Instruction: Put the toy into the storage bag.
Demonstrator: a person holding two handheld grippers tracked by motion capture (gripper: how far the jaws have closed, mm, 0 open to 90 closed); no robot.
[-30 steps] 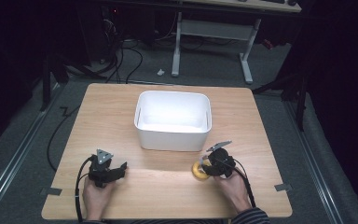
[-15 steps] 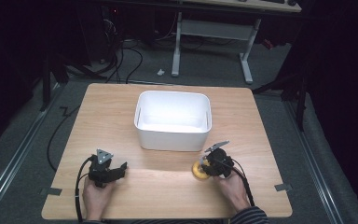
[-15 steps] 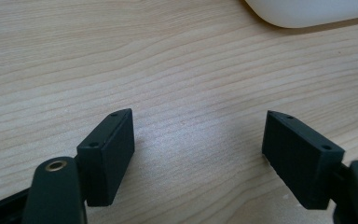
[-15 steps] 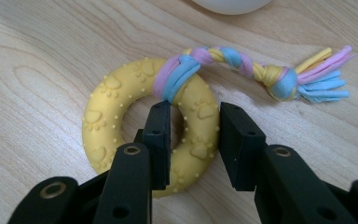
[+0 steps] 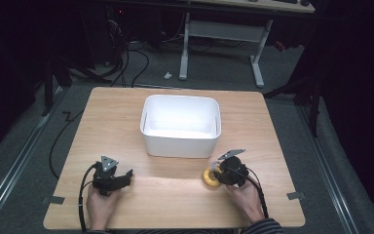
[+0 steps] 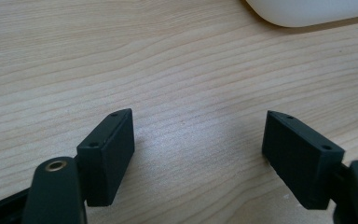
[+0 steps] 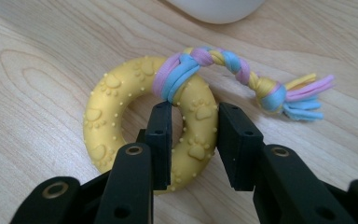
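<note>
The left tool gapes over bare table, white tub beyond.

Yellow paw-print ring, pink-blue-yellow braided rope, white bin, black fingers

From above, your desk is lit from overhead while the room around it sinks into near black. The white bin glares and loses detail inside. Your gripper views are bright and even, with soft shadows under the fingers; near parts blur slightly.
</note>
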